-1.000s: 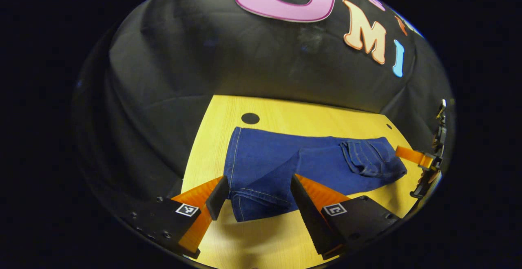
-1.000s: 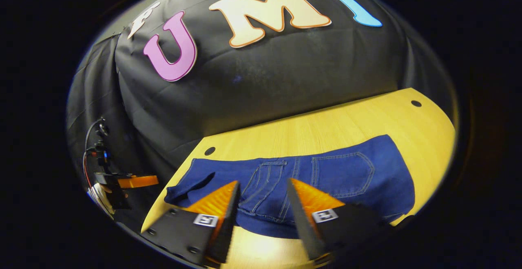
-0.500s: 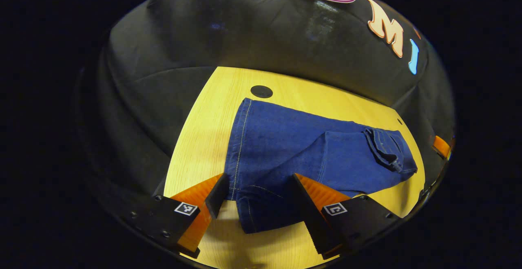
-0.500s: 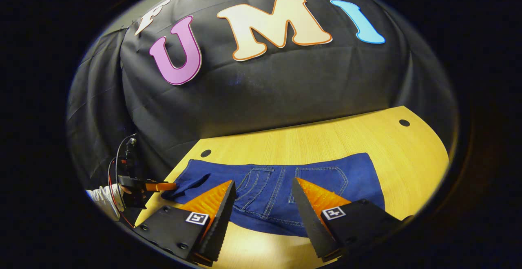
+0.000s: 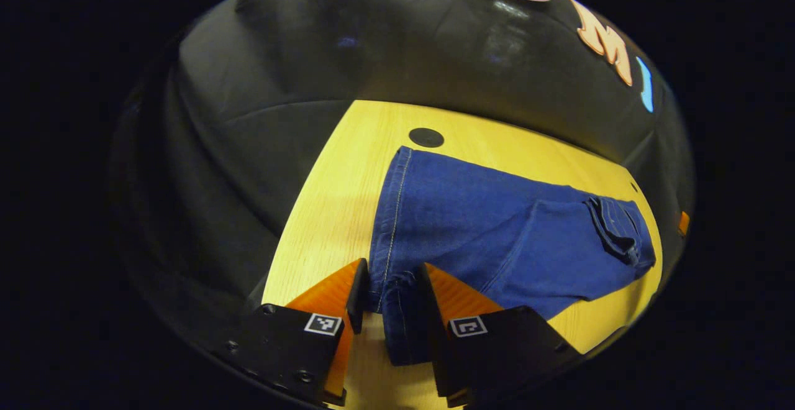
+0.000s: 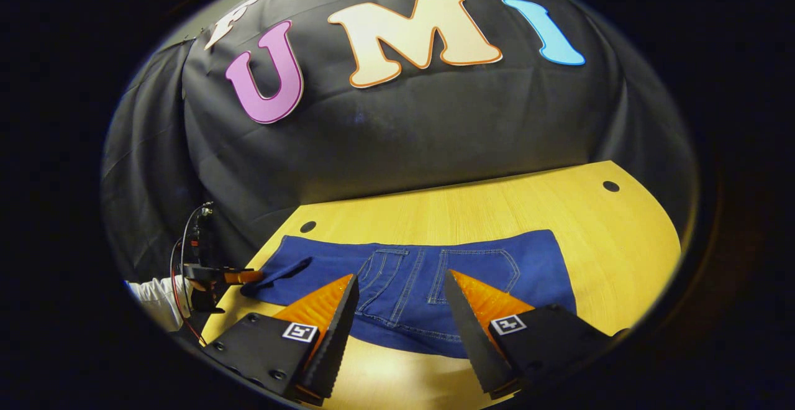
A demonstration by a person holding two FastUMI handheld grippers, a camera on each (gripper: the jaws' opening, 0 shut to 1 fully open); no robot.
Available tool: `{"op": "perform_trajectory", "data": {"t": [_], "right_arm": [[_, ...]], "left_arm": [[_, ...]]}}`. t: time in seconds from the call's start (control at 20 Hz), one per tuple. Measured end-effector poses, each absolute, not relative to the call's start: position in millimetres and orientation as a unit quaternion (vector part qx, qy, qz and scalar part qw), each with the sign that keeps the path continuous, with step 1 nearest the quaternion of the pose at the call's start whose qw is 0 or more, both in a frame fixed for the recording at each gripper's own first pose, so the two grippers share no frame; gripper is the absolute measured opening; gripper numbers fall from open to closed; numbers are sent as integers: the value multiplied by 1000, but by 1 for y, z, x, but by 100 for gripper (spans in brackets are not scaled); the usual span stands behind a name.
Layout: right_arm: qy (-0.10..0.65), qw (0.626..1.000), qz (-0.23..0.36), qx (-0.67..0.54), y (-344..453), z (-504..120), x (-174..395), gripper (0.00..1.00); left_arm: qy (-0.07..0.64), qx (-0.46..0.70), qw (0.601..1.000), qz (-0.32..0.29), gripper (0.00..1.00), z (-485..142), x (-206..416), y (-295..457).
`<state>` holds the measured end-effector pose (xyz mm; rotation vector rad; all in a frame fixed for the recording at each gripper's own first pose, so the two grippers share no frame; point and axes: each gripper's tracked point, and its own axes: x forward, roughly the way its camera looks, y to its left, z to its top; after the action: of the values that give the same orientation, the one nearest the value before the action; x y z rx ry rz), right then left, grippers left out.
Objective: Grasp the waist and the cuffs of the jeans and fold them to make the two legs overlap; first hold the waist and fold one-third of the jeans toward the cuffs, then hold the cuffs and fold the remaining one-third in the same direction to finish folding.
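Blue jeans (image 5: 497, 230) lie across the yellow table (image 5: 323, 211), the waist part with its pockets (image 6: 435, 267) folded over onto the legs. My left gripper (image 5: 392, 289) is shut on the near cuff, with denim bunched between both fingers. It also appears far off in the right gripper view as the left gripper (image 6: 217, 275), at the cuff tip of the jeans (image 6: 397, 279). My right gripper (image 6: 400, 310) hangs open just above the near edge of the folded waist part, touching nothing.
Round dark holes mark the table (image 6: 621, 242) near its corners: a hole (image 5: 426, 137) by the far cuff and another hole (image 6: 611, 186) at the right. A white sleeve (image 6: 155, 295) sits behind the left gripper. Black cloth walls the table's back and sides.
My left gripper's fingers have drawn together onto the cuff, pinching the denim. The right gripper stays open and has barely shifted over the folded waist.
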<state>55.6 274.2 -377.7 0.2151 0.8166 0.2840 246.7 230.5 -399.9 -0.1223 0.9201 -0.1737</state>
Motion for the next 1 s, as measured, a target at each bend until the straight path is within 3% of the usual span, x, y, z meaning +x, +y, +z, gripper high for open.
{"op": "perform_trajectory", "data": {"t": [0.05, 0.1, 0.15, 0.2, 0.25, 0.3, 0.65, 1.0], "right_arm": [[392, 904, 137, 104, 271, -376, 56, 85], [387, 906, 137, 105, 268, -373, 58, 84], [381, 908, 138, 108, 262, -369, 55, 76], [373, 911, 140, 108, 257, -363, 56, 76], [364, 914, 142, 108, 254, -357, 58, 76], [355, 918, 143, 107, 248, -351, 60, 84], [338, 921, 144, 127, 197, -318, 58, 83], [320, 929, 139, 122, 137, -289, 58, 83]], "left_arm": [[440, -71, 891, -85, 48, -397, 245, 224], [437, -77, 892, -81, 30, -398, 249, 222], [432, -80, 895, -75, 12, -397, 250, 224], [434, -79, 894, -71, 2, -397, 252, 224], [439, -73, 893, -69, 0, -395, 250, 224], [436, -75, 894, -69, 0, -387, 251, 218], [356, -182, 907, -135, 0, -265, 272, 136], [313, -170, 916, -185, 0, -199, 277, 65]]}}
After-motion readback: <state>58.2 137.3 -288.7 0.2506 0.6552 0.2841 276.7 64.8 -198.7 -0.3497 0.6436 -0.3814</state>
